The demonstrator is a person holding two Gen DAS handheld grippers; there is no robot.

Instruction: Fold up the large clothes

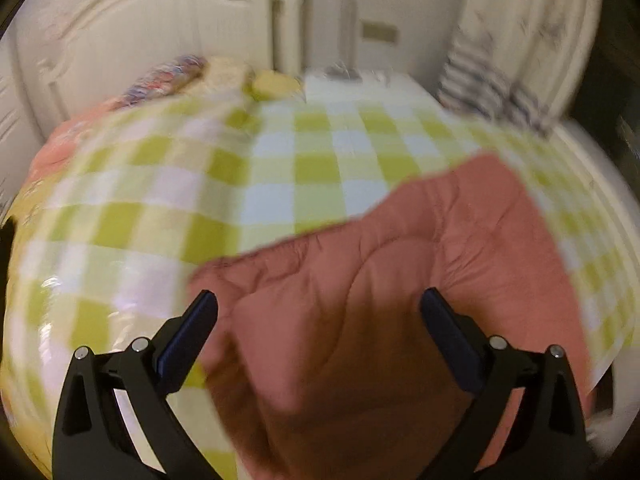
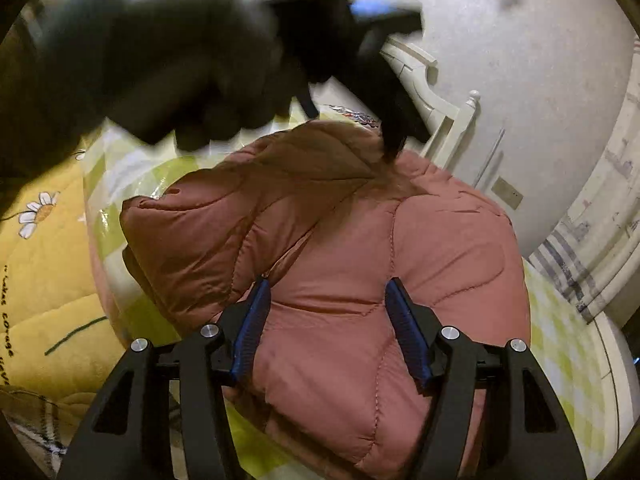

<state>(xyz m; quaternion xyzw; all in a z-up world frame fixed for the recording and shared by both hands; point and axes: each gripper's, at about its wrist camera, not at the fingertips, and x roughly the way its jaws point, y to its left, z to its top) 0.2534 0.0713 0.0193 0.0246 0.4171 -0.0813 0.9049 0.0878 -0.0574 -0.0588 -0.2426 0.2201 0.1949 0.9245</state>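
A pink quilted puffer jacket lies on a bed covered with a green and white checked sheet. My left gripper is open just above the jacket, its fingers spread wide over the cloth. In the right wrist view the jacket is bunched into a thick fold. My right gripper is open, its blue pads on either side of the padded cloth. The left gripper, held by a black-gloved hand, shows blurred above the jacket's far edge, its fingertips down at the cloth.
A cream headboard and wall stand behind the bed. A yellow daisy-print quilt lies left of the jacket. A striped cloth hangs at the far right, and a colourful pillow lies by the headboard.
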